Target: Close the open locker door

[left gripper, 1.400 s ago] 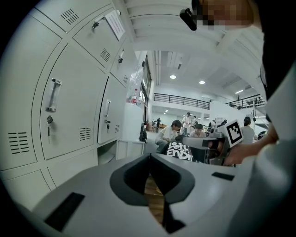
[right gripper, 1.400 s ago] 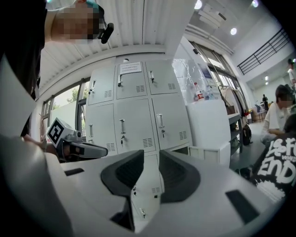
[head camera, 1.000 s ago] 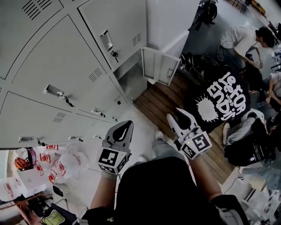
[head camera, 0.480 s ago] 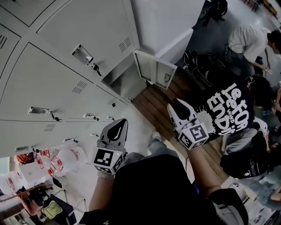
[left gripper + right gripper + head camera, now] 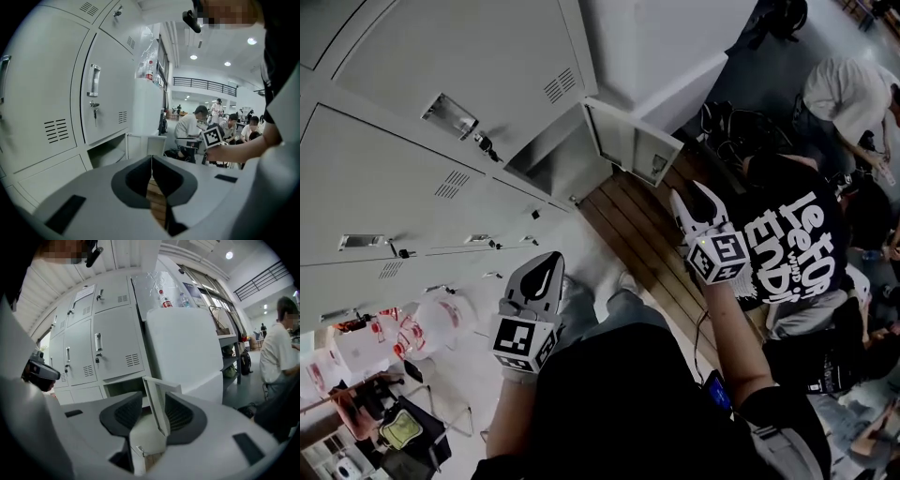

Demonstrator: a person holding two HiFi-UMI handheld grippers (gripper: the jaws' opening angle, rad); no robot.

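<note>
**Open locker door, right gripper lined up on it**
The locker door [image 5: 633,141] stands ajar at the far right end of the bottom row, just beyond the right gripper [image 5: 691,195]. Its jaws are moderately apart and frame the door's edge, apparently without touching. A steady push on the outer face should swing it closed. The left gripper [image 5: 551,264] is pinched together, empty.

The right gripper [image 5: 692,201] rose from the lower middle of the head view to the centre right, and ended just beside the lower corner of the door [image 5: 630,139], where before it was well apart from it. The left gripper [image 5: 544,274] drifted a little to the left. The lockers [image 5: 412,178] slid leftward across the frame, and the printed shirt [image 5: 792,248] sank lower at the right edge
</note>
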